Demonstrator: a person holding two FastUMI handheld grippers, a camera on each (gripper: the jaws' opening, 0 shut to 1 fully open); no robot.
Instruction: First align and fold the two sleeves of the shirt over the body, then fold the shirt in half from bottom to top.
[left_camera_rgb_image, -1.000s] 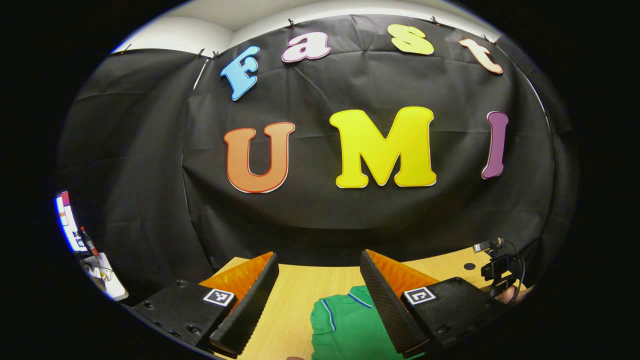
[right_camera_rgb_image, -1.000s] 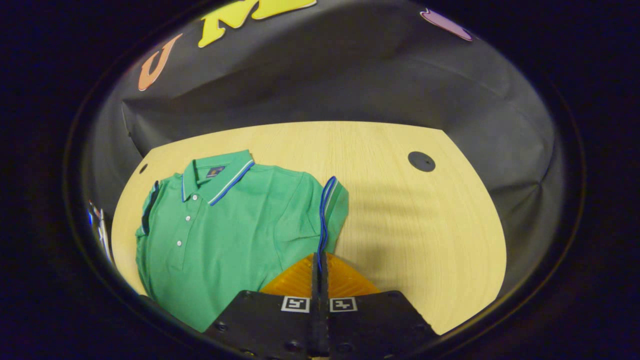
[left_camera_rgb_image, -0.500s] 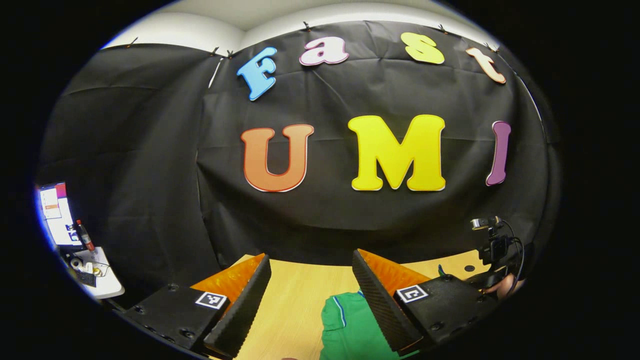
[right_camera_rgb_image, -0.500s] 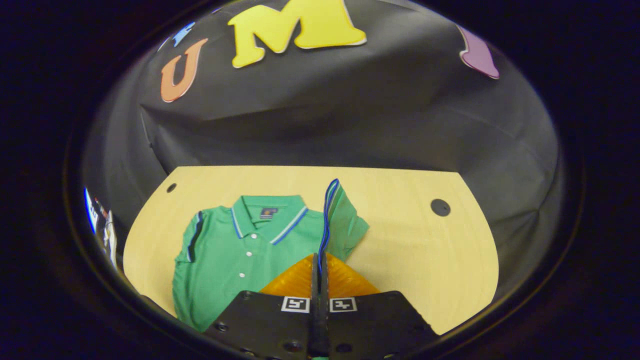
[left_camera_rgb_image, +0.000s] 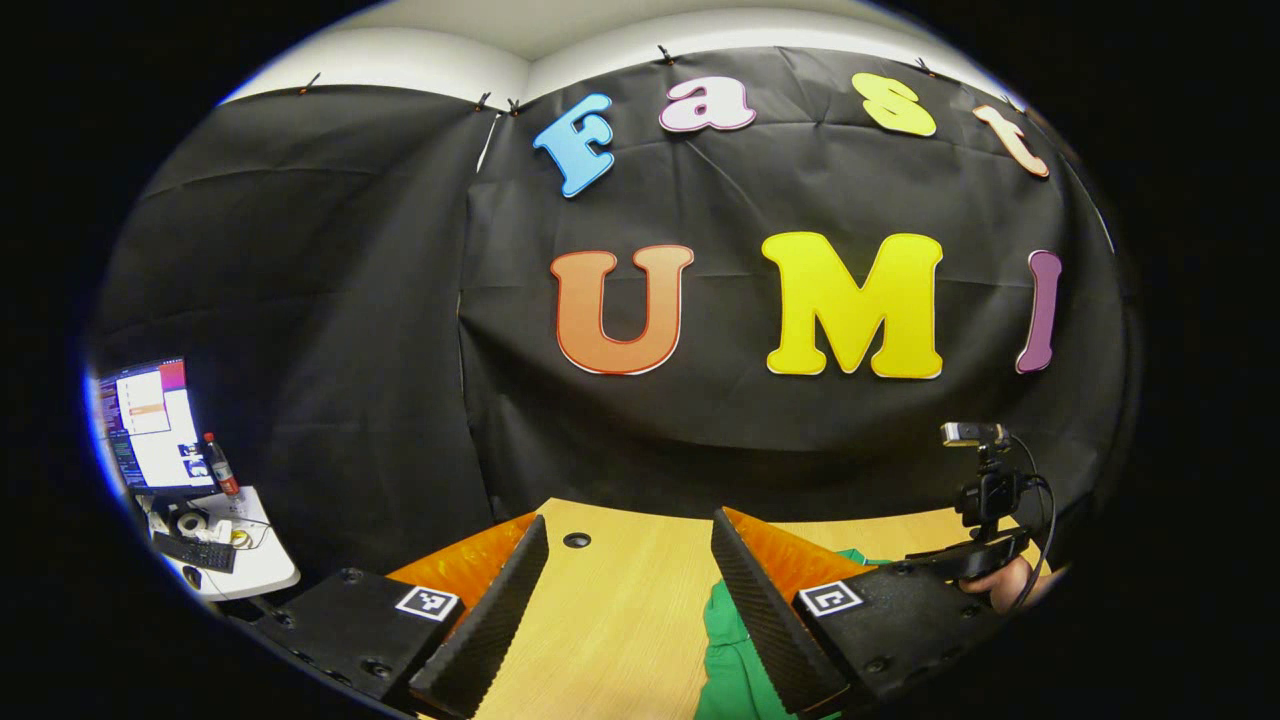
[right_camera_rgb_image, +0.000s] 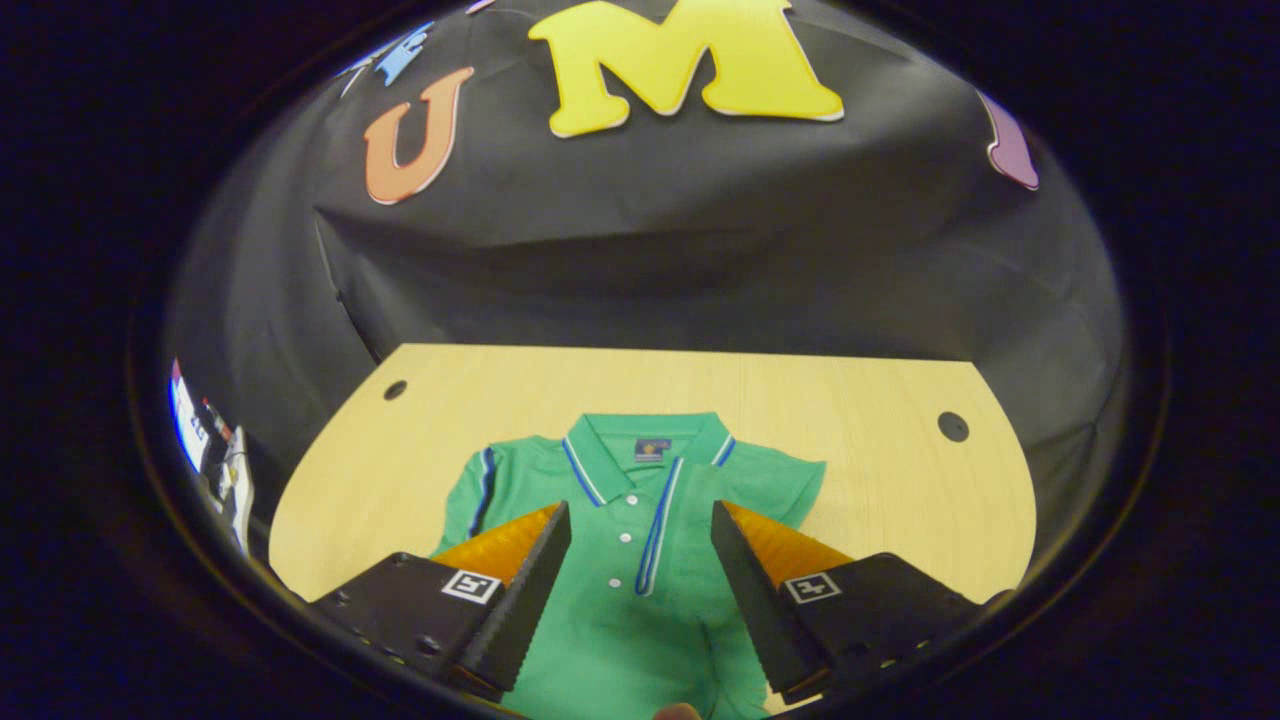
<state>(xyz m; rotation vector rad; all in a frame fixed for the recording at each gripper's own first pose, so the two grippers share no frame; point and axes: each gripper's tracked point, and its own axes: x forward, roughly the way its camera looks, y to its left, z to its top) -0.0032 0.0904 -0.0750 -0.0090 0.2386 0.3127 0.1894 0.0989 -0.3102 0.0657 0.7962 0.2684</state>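
Note:
A green polo shirt (right_camera_rgb_image: 620, 620) lies face up on the wooden table (right_camera_rgb_image: 880, 500), collar (right_camera_rgb_image: 645, 450) toward the wall. One sleeve (right_camera_rgb_image: 700, 500) is folded over the chest, its blue-trimmed cuff (right_camera_rgb_image: 655, 530) lying along the buttons. The other sleeve (right_camera_rgb_image: 480, 490) lies flat out to the side. My right gripper (right_camera_rgb_image: 640, 590) hangs open just above the chest with nothing between its fingers. My left gripper (left_camera_rgb_image: 625, 610) is open over bare table (left_camera_rgb_image: 600, 620), with an edge of the shirt (left_camera_rgb_image: 730, 650) beside its right finger. The right gripper (left_camera_rgb_image: 985, 500) and the hand (left_camera_rgb_image: 1010, 585) holding it show farther right.
The table has a round cable hole near each back corner (right_camera_rgb_image: 395, 390) (right_camera_rgb_image: 952, 427). Off the table's left stands a small white desk (left_camera_rgb_image: 230, 560) with a lit monitor (left_camera_rgb_image: 150, 425) and a bottle. The black cloth wall closes the back.
My right gripper carried the sleeve across the chest, then opened and let it go. The left gripper stayed open and drifted left, so less shirt shows between its fingers.

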